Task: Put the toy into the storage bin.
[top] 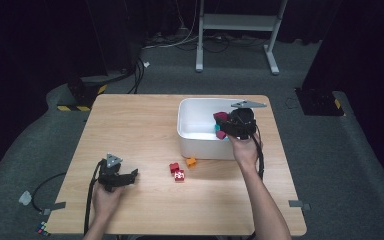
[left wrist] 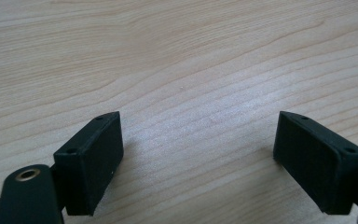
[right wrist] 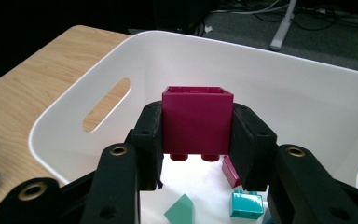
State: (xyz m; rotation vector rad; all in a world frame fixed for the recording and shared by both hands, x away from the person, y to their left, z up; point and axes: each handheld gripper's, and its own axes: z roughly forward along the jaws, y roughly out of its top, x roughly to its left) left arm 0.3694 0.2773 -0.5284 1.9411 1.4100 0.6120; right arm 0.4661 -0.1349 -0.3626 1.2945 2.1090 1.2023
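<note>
A pale wooden table (top: pixel 130 125) stands on grey carpet in a dark room, with a white desk frame (top: pixel 237 22) and cables behind it; no writing is legible; the right gripper (top: pixel 228 125), held out on a straight forearm, hangs over the white tub (top: pixel 195 142), clamped on a magenta block (right wrist: pixel 197 120) with its studs downward, above teal pieces on the tub floor; the left gripper (top: pixel 130 176) rests low on the table, jaws wide and empty; red blocks (top: pixel 176 171) and an orange block (top: pixel 191 161) lie just before the tub.
</note>
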